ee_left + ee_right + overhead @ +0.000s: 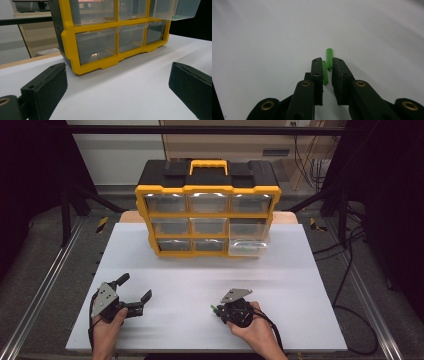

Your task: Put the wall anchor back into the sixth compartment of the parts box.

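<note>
Between my right gripper's nearly closed jaws sits a thin green plug, another green plug lying just past the tips on the white table. My left gripper hangs wide open and empty. Pinching one so close to the other, I risk a skewed grip or nudging the second away.

I saw two bright green plastic pieces against the plain white tabletop, at twelve o'clock from the matt black right gripper. The organiser had a yellow frame, black top, clear drawers. The left gripper was black, its plate grey.
</note>
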